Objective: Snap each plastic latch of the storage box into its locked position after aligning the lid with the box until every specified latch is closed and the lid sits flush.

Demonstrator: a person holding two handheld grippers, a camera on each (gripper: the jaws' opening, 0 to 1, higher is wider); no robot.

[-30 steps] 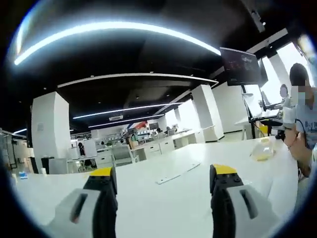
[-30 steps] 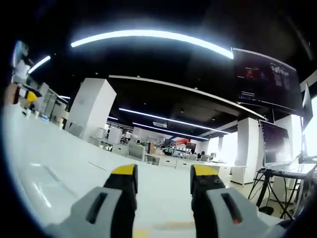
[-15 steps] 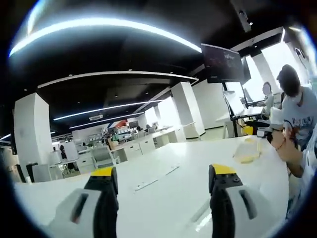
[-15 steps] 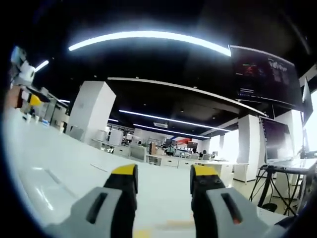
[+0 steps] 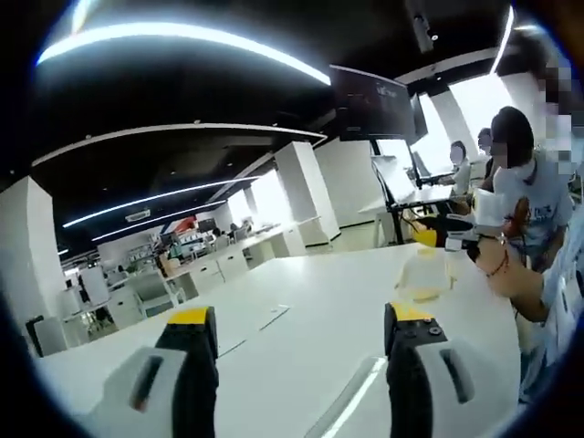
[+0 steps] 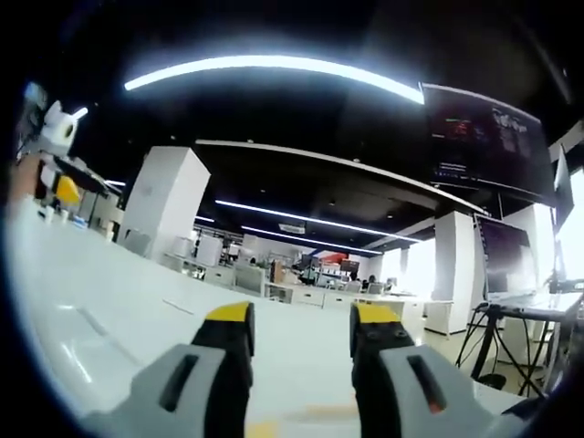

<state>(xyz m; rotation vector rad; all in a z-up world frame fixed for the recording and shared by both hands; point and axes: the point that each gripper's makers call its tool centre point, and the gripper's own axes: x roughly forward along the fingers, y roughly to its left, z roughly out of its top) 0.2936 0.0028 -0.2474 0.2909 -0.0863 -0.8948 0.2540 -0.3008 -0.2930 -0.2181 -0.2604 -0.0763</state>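
Left gripper view: left tool (image 5: pixel 298 328) spread, panned | right tool (image 6: pixel 298 322) spread, steady

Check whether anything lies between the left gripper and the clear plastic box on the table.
Nothing visible does. Only bare white table lies between the open left gripper and the clear plastic box, which sits just past the right finger. A person's arm rests beside the box on its far side, out of the path.
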